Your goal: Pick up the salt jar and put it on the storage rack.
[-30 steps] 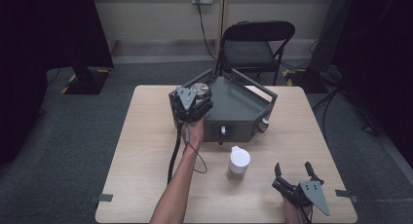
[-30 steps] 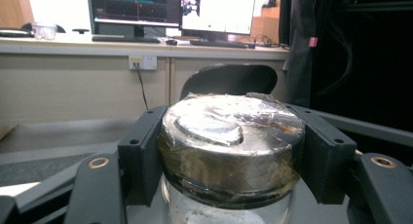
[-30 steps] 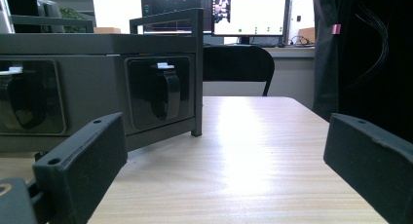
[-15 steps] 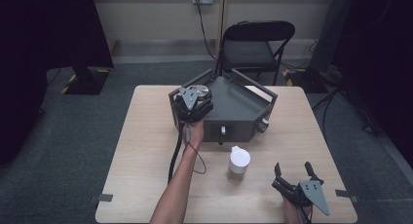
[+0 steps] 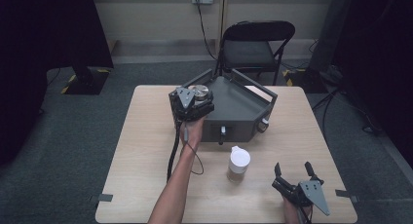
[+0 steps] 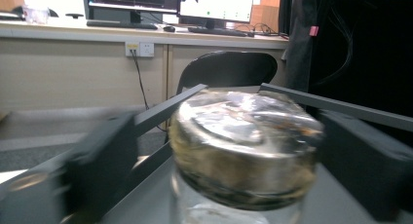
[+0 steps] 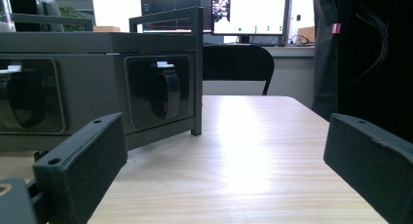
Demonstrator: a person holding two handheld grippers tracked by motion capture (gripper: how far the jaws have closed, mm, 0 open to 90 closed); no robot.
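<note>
We see the left gripper [image 5: 191, 103] up at the near-left corner of the dark grey metal tray [image 5: 243, 103], a five-sided box with raised rails and latches on its front wall, set on the pale wood-grain counter [image 5: 146, 151]. Its jaws have just been opening, and they now stand wide on either side of a clear glass jar [image 6: 243, 156] with a round, shiny lid, the pads apart from the glass. The left gripper view gives us that glossy lid and the amber tint below it; from the high view the jar [image 5: 198, 91] is a small silvery disc on the tray. Near the counter's front edge, the right gripper [image 5: 294, 177] rests with jaws spread and nothing between them. A white cylindrical cup [image 5: 238, 161] stands just ahead of it.
</note>
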